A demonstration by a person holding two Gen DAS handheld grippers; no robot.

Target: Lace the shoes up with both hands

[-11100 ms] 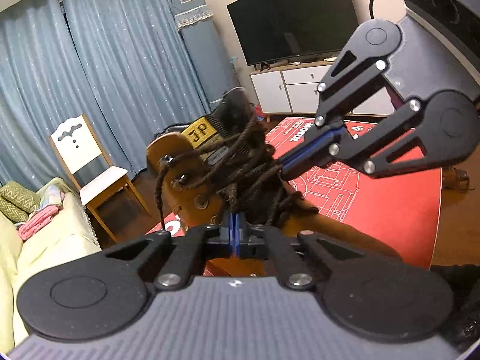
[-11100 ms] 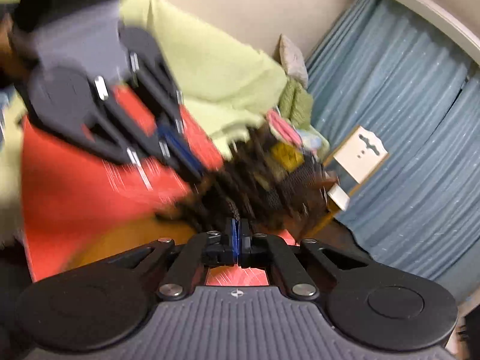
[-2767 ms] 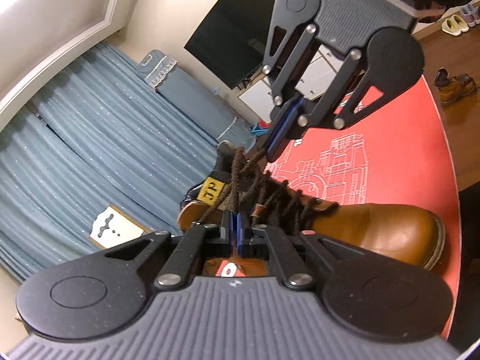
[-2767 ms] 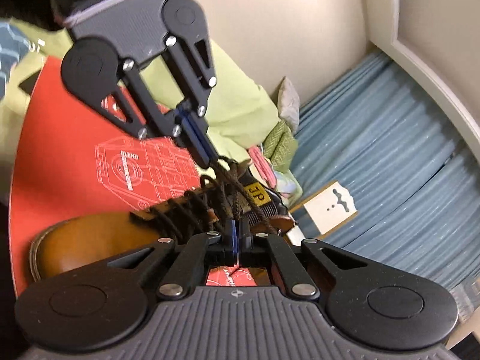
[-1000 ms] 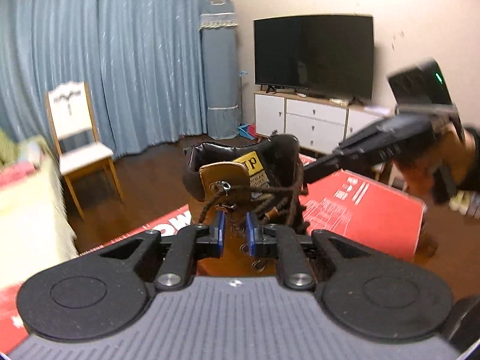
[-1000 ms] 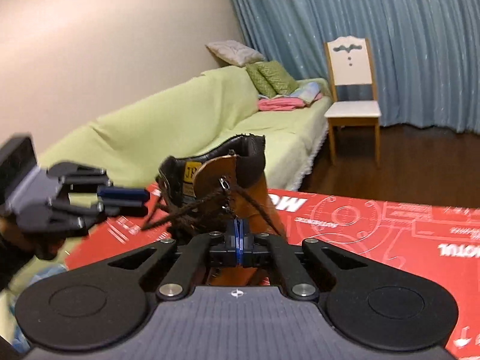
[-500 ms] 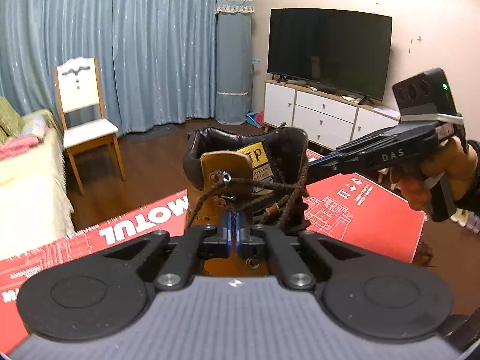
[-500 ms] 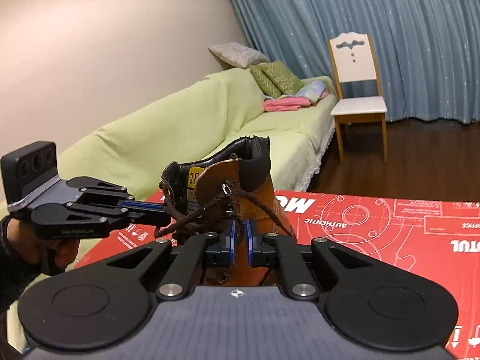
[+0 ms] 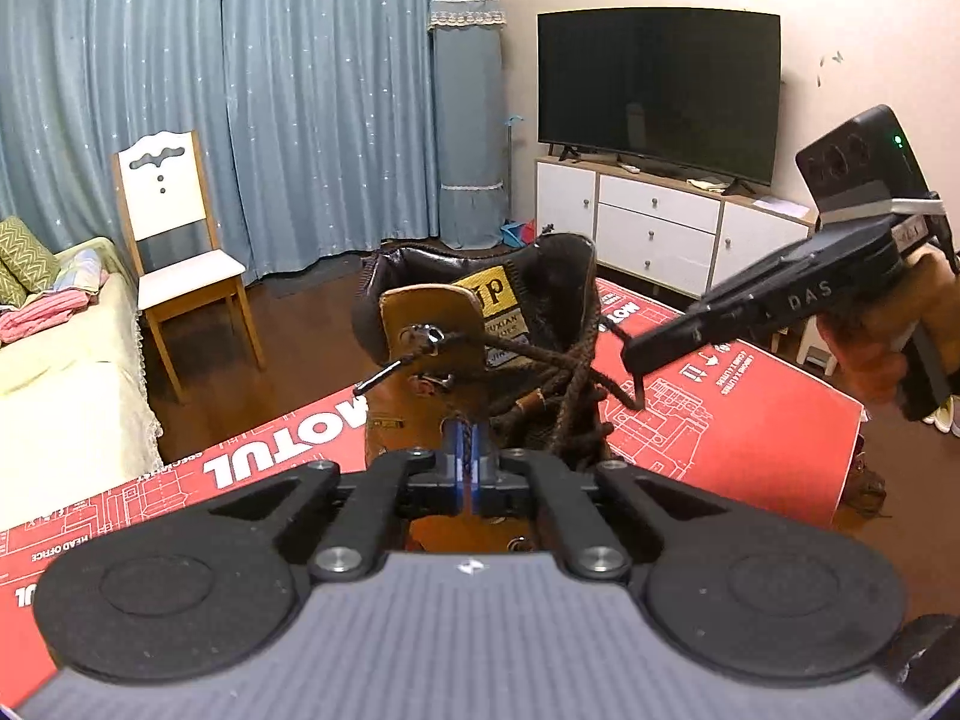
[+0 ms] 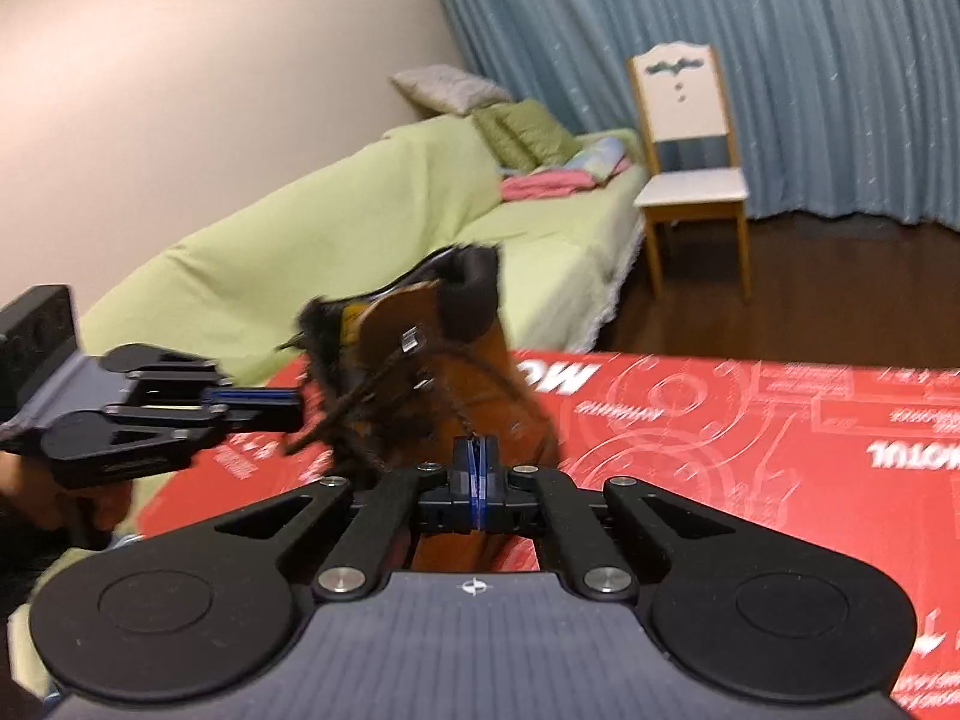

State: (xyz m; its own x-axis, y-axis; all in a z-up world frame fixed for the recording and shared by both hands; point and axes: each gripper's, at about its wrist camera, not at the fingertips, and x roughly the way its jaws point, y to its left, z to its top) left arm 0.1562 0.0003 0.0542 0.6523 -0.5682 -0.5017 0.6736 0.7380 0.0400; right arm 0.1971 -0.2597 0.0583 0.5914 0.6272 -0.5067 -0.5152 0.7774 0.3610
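We are holding the left gripper (image 9: pixel 465 457) low against the near side of the brown leather boot (image 9: pixel 432 384), its blue pads pressed together, though we cannot tell whether a strand of the dark braided lace (image 9: pixel 540 363) is caught between them. Our right gripper (image 9: pixel 636 354) is reaching in from the other side with its jaws also pressed together, its tip meeting a run of lace stretched from the boot's collar, but whether it is truly pinching that lace we cannot tell. The boot is standing upright on the red printed mat (image 9: pixel 750 420), lace crossing loosely over its tongue.
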